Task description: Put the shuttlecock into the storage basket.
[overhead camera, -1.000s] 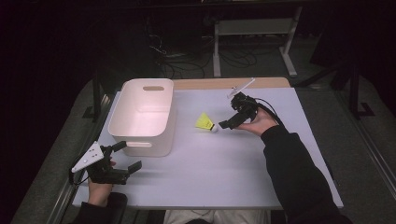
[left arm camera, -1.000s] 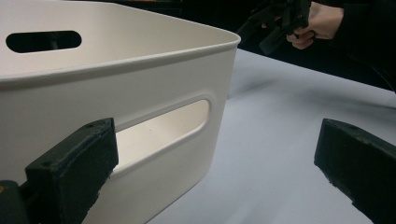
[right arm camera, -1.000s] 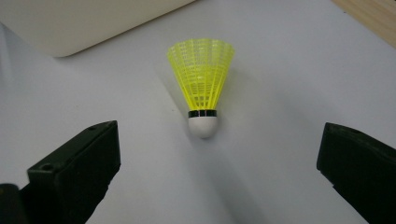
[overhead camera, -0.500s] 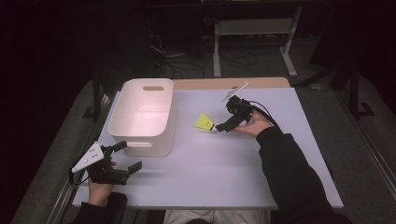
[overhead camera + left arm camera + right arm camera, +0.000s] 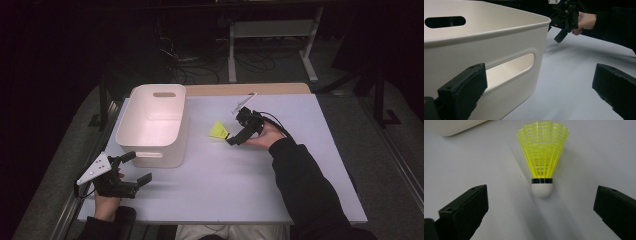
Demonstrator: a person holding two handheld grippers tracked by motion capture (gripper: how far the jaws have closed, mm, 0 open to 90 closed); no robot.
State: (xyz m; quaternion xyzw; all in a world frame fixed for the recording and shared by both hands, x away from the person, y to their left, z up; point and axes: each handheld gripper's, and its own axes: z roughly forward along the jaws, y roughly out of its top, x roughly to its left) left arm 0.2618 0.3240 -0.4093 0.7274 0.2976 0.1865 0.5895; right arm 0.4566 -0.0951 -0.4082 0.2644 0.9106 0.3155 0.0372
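Just right of the white bin (image 5: pixel 152 122), the yellow shuttlecock (image 5: pixel 218 131) lies on the bench (image 5: pixel 210 185), and we hold the right hand-held gripper (image 5: pixel 234 141) spread at its cork, judging the approach step underway; next, advance and pinch.

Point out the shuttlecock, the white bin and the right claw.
shuttlecock (image 5: pixel 542 189): right gripper view, on its white cork tip.
white bin (image 5: pixel 150 155): high view, on its near wall.
right claw (image 5: pixel 231 140): high view, midway between its open fingertips.
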